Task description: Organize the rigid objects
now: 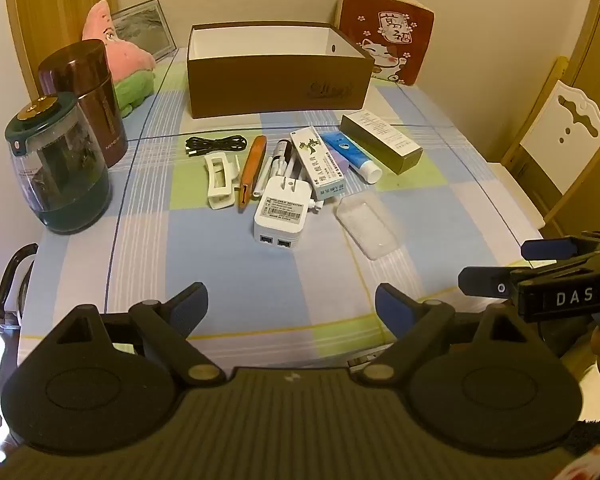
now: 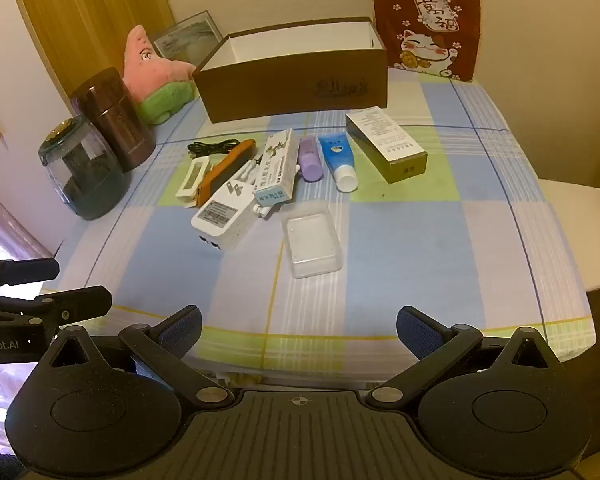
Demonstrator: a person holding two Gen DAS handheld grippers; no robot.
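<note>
Both jaws wide, empty: left gripper (image 1: 291, 308), right gripper (image 2: 299, 330) hover near worktop edge. Rigid clutter mid-worktop, brown box (image 1: 276, 76) far. White charger (image 1: 280, 212) light, stiff, likely slick; grip across flat sides

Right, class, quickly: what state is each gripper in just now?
Left gripper: open, holding nothing, above the near edge of the table.
Right gripper: open, holding nothing.
</note>
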